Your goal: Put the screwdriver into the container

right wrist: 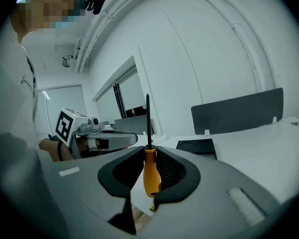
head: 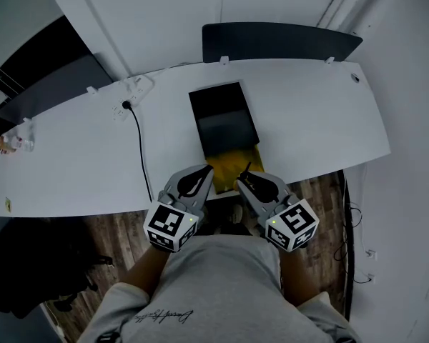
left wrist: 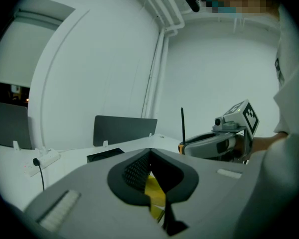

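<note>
– While you hold the left tool (head: 206, 171) and the right tool (head: 244, 179) side by side at the tabletop's (head: 307, 120) near edge, which one has the screwdriver (right wrist: 149, 171)?
– Your right tool. It's clamped on the orange handle, and the black shaft stands upright above the jaws.
– And the left?
– Your left tool is clenched on nothing, its jaws tip to tip. It sits just beside the right one, apart from it.
– Where's the container (head: 222, 113)?
– It's black and lies on the tabletop just ahead of your tools, running away from you. A yellow patch (head: 232, 164) shows at its near end, between the tool tips. Your screwdriver isn't in the container yet.
</note>
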A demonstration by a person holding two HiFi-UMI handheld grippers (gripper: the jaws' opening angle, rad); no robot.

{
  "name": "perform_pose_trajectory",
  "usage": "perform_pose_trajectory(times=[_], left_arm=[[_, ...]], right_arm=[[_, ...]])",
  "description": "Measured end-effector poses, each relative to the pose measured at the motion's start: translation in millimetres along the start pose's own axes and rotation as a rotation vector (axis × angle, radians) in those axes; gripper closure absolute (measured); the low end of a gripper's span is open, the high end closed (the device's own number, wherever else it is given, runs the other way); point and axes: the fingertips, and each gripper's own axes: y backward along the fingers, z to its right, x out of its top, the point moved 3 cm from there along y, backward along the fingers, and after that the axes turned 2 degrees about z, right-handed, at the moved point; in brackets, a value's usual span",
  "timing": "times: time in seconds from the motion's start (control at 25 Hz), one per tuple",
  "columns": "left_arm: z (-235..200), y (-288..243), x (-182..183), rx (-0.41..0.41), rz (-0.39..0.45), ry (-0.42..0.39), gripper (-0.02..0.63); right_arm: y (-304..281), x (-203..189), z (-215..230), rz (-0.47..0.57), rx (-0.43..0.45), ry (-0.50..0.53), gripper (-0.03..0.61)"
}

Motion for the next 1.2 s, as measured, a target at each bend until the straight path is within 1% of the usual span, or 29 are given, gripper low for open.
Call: perform_pose_trajectory(times=[0.52, 0.68, 0.92, 1.2], left_arm=[[-3, -16, -11, 0.062, -0.02, 0.025, 0.614], [-8, -18, -16, 0.072, -0.028, 0.038, 0.614], [-17, -21, -25, 0.088, -0.044, 0.05, 0.614], [-30, -28, -38, 0.102, -0.06, 0.062, 0.614]], right_arm=[[-2, -5, 33, -0.066, 0.022, 0.026, 0.485], [-4, -9, 41, -0.091, 0.017, 0.051, 0.485], [-13, -18, 57, -0.127, -0.001, 0.06, 0.485], [-29, -37, 79, -0.206, -0.027, 0.123, 0.485]])
